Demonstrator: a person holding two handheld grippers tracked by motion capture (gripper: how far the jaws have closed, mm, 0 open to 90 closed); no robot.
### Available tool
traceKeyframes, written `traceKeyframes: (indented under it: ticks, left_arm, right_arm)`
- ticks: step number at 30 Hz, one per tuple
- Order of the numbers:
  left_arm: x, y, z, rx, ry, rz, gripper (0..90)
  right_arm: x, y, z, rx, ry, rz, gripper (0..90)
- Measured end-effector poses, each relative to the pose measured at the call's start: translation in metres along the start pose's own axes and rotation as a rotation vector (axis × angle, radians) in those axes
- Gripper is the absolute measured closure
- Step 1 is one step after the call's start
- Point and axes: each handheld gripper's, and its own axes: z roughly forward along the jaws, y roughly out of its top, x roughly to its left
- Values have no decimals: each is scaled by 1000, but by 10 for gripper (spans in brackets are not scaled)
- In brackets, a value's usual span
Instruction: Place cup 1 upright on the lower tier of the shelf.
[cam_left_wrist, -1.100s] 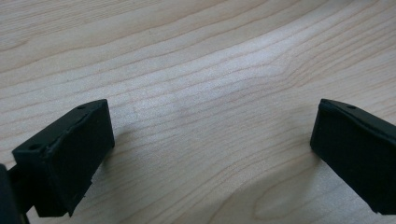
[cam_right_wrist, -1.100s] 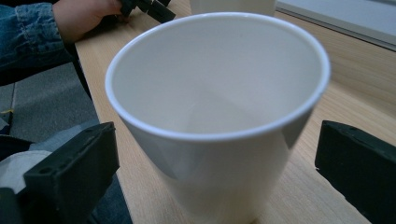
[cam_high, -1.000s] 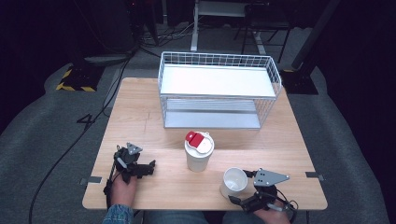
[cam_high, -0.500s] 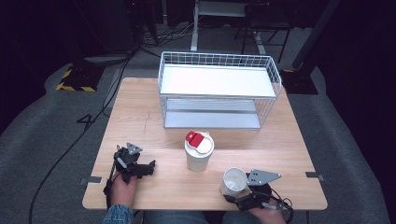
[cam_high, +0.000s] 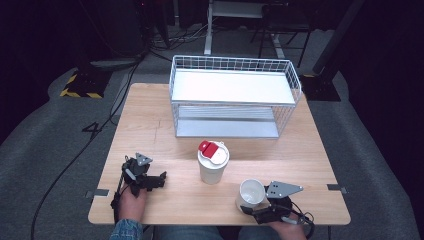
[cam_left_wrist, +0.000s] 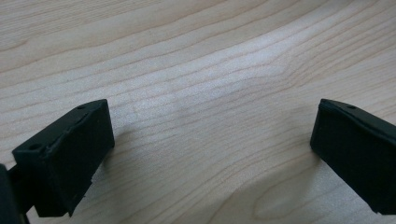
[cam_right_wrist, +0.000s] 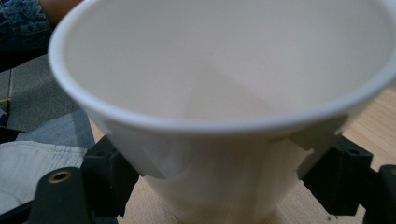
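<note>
Cup: white paper cup (cam_right_wrist: 219, 93), open mouth, empty, upright.
Right gripper (cam_high: 257, 206): jaws just closed, clamped on cup.
Left gripper (cam_high: 150, 181): nine o'clock of cup, jaws apart.

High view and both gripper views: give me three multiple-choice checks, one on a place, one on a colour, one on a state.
1. Where does the open white paper cup stand?
A. on the wire shelf
B. near the table's front edge, by the right gripper
C. beside the left gripper

2. What colour is the tab on the lidded white cup?
A. red
B. blue
C. green

3. How do the left gripper's jaws stand?
A. shut on a cup
B. shut on nothing
C. wide apart over bare wooden table

Key: 1 B, the high view shows it there; 2 A, the red tab lies on its lid; 3 C, the left gripper view shows bare wood between them.
</note>
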Motion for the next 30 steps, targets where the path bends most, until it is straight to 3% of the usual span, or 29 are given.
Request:
traceKeyframes:
  ticks: [19,26,30]
  left_arm:
    - [0,0,0,-1,0,-1,2]
    - [0,0,0,-1,0,-1,2]
    - [0,0,0,-1,0,-1,2]
  right_arm:
    - [8,11,-4,22,-25,-107,225]
    - [8,23,-7,10,-36,-134,226]
    - [7,29,-8,9,-32,-121,226]
